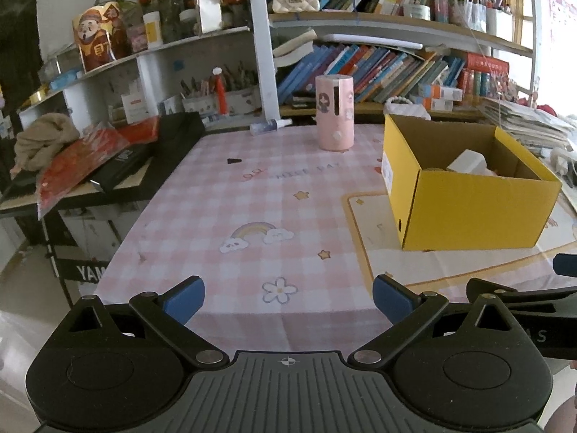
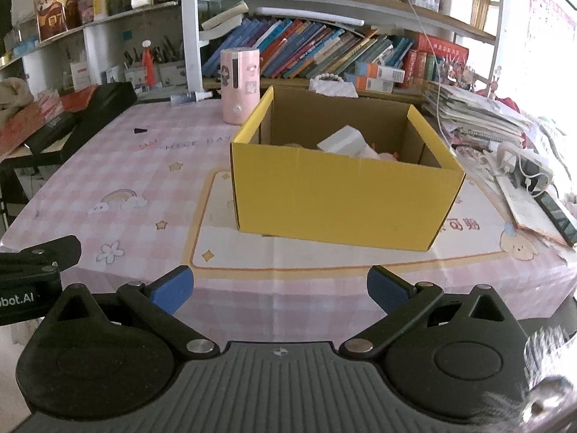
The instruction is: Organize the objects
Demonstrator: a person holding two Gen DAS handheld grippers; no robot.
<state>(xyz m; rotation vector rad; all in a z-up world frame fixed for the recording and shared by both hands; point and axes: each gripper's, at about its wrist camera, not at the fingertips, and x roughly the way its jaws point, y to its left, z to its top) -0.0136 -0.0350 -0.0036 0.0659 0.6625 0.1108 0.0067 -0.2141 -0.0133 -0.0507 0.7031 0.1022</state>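
My left claw (image 1: 288, 301) and right claw (image 2: 280, 290) both released, empty, yellow cardboard box (image 2: 342, 202) on the pink checked surface (image 1: 223, 216), white block (image 2: 344, 143) inside — other contents half hidden, pink cylinder (image 1: 334, 112) behind.

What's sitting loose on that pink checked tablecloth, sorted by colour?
Pink: 1, the pink cylinder
Yellow: 1, the yellow cardboard box
Black: 1, the small black piece
Clear: 1, the small spray bottle lying at the far edge
Total: 4
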